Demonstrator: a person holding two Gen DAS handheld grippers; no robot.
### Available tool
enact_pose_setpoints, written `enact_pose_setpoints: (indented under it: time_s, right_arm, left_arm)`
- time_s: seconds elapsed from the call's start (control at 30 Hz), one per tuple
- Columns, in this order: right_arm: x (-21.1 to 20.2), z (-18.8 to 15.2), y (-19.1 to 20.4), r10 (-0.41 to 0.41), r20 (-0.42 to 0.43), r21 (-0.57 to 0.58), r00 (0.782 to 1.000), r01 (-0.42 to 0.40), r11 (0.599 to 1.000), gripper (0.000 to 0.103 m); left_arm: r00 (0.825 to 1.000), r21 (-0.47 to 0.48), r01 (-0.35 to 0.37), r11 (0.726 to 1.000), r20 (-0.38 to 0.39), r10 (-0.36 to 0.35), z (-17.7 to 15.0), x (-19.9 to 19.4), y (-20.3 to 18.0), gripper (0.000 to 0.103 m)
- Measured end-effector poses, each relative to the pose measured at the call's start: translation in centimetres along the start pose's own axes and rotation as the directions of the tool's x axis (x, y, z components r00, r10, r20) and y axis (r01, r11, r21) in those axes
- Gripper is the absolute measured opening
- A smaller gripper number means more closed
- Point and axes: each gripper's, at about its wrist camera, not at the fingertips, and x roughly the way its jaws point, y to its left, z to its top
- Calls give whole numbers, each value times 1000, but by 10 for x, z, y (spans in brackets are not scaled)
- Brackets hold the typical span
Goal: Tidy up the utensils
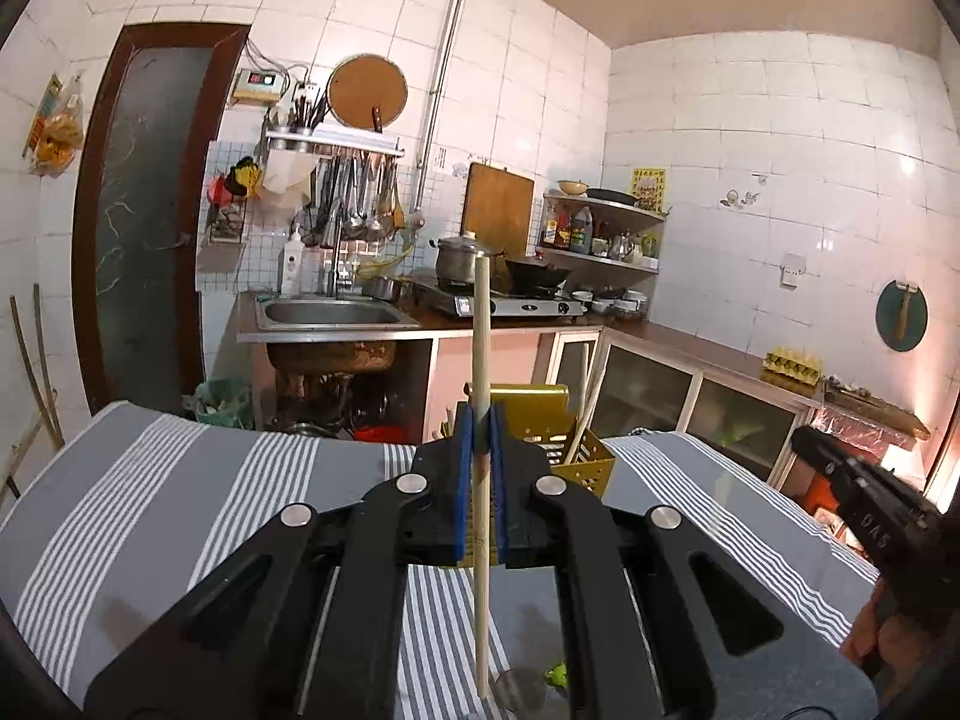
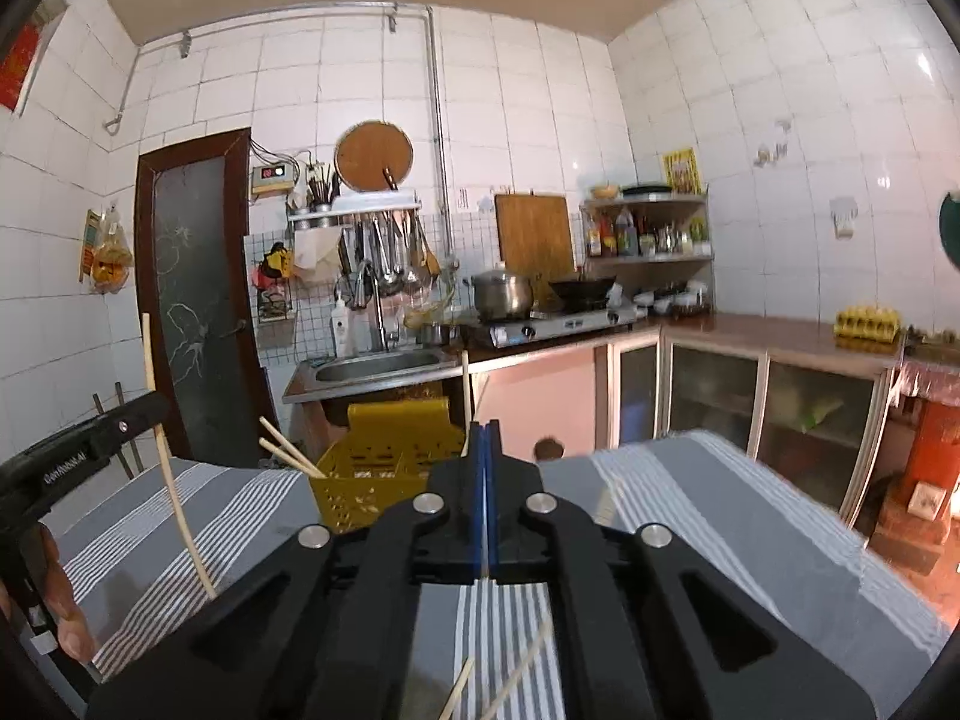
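My left gripper (image 1: pixel 480 426) is shut on a pale wooden chopstick (image 1: pixel 482 360) held upright above the striped table; it also shows in the right wrist view (image 2: pixel 162 450) at the left. A yellow perforated utensil basket (image 1: pixel 576 450) stands just behind the left gripper, at the table's far edge, with chopsticks leaning in it (image 2: pixel 288 450). My right gripper (image 2: pixel 485 438) is shut with its blue pads together and nothing seen between them; it sits in front of the basket (image 2: pixel 366 474). Loose chopsticks (image 2: pixel 516 678) lie on the cloth below it.
A grey and white striped cloth (image 1: pixel 180 480) covers the table. Something small and green (image 1: pixel 558 673) lies on it near me. Behind are a sink (image 1: pixel 330 312), a stove with pots (image 1: pixel 510 300) and counter cabinets (image 2: pixel 750 396).
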Motion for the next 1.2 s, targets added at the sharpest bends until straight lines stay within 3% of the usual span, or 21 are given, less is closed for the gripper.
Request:
enact_pose_setpoints:
  time_s: [0.2, 0.33, 0.43, 0.5, 0.53, 0.57, 0.7, 1.03, 1.13, 1.2]
  right_arm:
    - [26, -12, -20, -17, -124, 48, 992, 23, 999, 1]
    - [58, -29, -45, -52, -277, 77, 959, 76, 994, 4]
    - [82, -51, -58, -124, -373, 51, 919, 154, 987, 4]
    - [96, -65, -65, -156, -433, 44, 888, 193, 980, 19]
    - [103, -71, -69, -161, -457, 56, 875, 209, 976, 43]
    - [107, -74, -73, -164, -469, 63, 868, 218, 974, 48]
    - [133, -89, -81, -197, -547, 50, 813, 267, 962, 46]
    - [203, -109, -80, -280, -698, -20, 659, 373, 928, 23]
    - [209, -109, -79, -296, -705, -28, 644, 392, 920, 12]
    - [212, -107, -80, -272, -710, -3, 649, 383, 924, 9]
  left_arm:
    - [999, 8, -17, 1000, -48, 18, -7, 11, 9, 5]
    - [995, -33, -28, 999, -98, 25, -11, 23, 25, 5]
    - [992, -29, -37, 999, -121, 33, -16, 33, 32, 5]
    - [990, -9, -48, 999, -132, 46, -19, 41, 34, 5]
    - [990, -5, -50, 999, -134, 49, -20, 44, 34, 5]
    - [989, 0, -52, 999, -136, 51, -20, 47, 35, 5]
    - [989, 14, -61, 998, -136, 63, -21, 62, 41, 5]
    - [988, -4, -74, 997, -135, 73, -15, 100, 51, 5]
    - [987, -12, -75, 997, -140, 73, -15, 106, 52, 5]
    - [987, -20, -71, 997, -144, 68, -16, 107, 54, 5]
